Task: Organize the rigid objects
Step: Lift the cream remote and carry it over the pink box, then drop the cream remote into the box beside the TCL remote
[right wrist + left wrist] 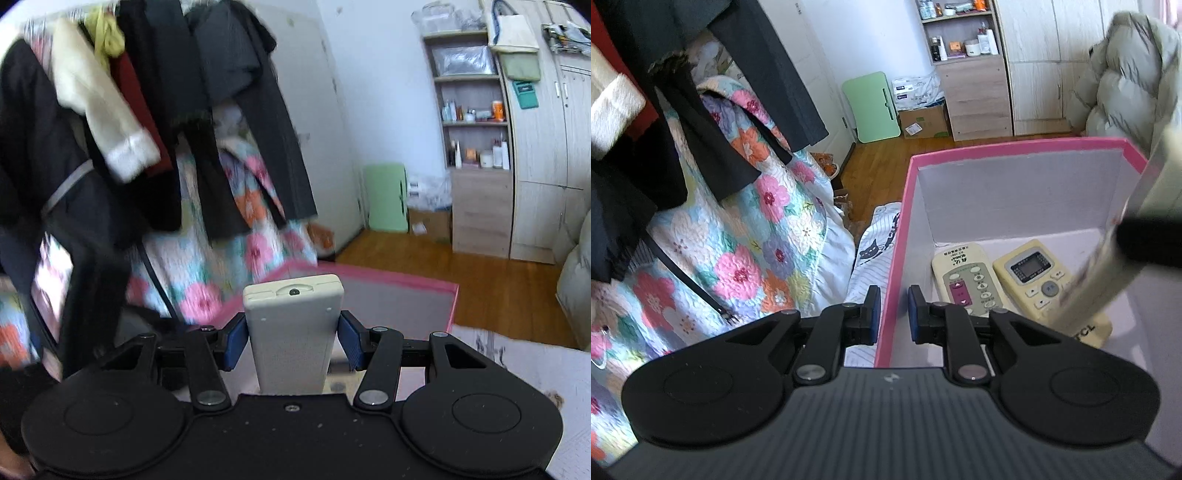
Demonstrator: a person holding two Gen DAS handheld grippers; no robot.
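Note:
A pink-rimmed box (1015,146) with white inner walls holds two cream remotes: one with a purple button panel (967,280) and one with a small screen (1041,277). My left gripper (891,314) straddles the box's left wall, a fingertip on each side, shut on it. My right gripper (291,341) is shut on a third cream remote (291,325), held lengthwise above the pink box (388,291). That remote also shows blurred in the left wrist view (1108,266), over the box's right side.
A floral quilt (746,236) and dark hanging clothes (701,122) lie left of the box. A padded grey-green coat (1126,74) is at the right. Wooden floor (879,158), a green folding board (873,107), a carton and shelves stand beyond.

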